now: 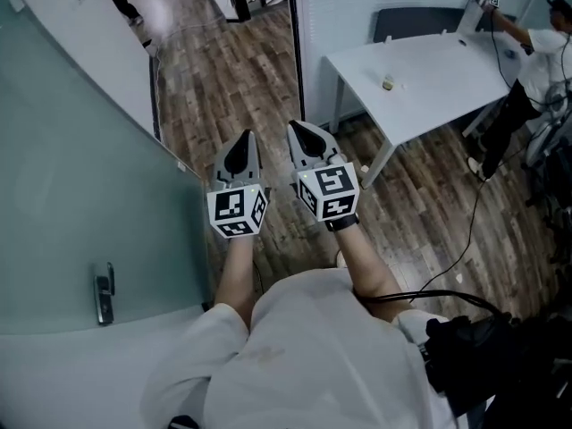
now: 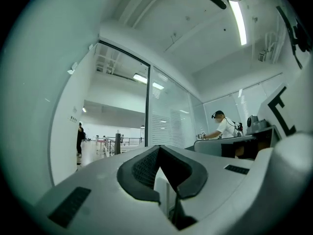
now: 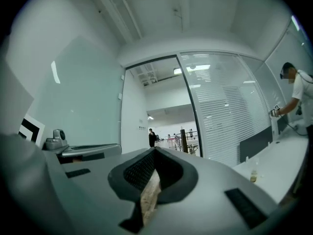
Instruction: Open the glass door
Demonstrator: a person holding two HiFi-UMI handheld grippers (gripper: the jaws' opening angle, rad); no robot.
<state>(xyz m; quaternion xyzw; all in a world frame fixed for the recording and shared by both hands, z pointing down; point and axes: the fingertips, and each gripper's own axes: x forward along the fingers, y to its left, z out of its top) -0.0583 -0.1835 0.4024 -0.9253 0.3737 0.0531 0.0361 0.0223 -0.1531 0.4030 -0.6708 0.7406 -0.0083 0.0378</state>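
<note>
The glass door point(image 1: 80, 168) stood at your left, its frosted pane angled away from the frame, so the doorway ahead looked clear to the wooden floor point(image 1: 232, 70); I'd judge the opening done. Its handle point(image 1: 104, 293) sat low by your left side, well apart from both grippers, so nothing was on it. Your left gripper point(image 1: 239, 150) was clenched on nothing, just beside the door's free edge. Your right gripper point(image 1: 308, 137) was likewise clamped shut and empty. You held them side by side ahead of your chest, forearms out, noses roughly level toward the doorway. The white bench point(image 1: 429, 70) lay off to your right.
</note>
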